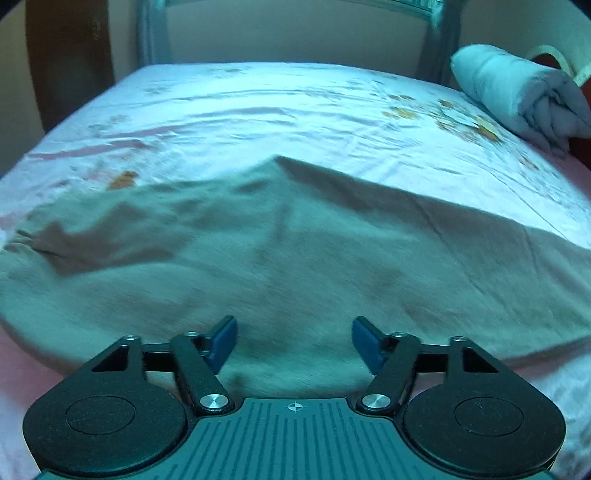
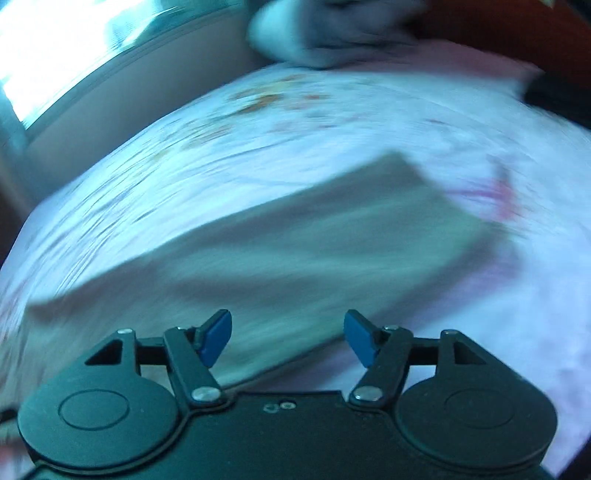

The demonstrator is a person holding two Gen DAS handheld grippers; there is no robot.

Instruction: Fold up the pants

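Beige-grey pants (image 1: pixel 280 254) lie spread across a bed with a pale flowered sheet (image 1: pixel 258 107). In the left wrist view my left gripper (image 1: pixel 294 341) hovers over the near part of the cloth, its blue pads apart with only flat fabric showing below the gap. In the blurred right wrist view the pants (image 2: pixel 295 240) run as a long band from lower left to upper right. My right gripper (image 2: pixel 287 338) stands open over their near edge, and nothing is pinched between its pads.
A rolled pale blanket (image 1: pixel 517 99) sits at the bed's far right corner, seen also as a blurred blanket (image 2: pixel 325 33) at the top of the right wrist view. A metal bed frame (image 1: pixel 153 33) and a wall stand behind. A bright window (image 2: pixel 66 48) is at upper left.
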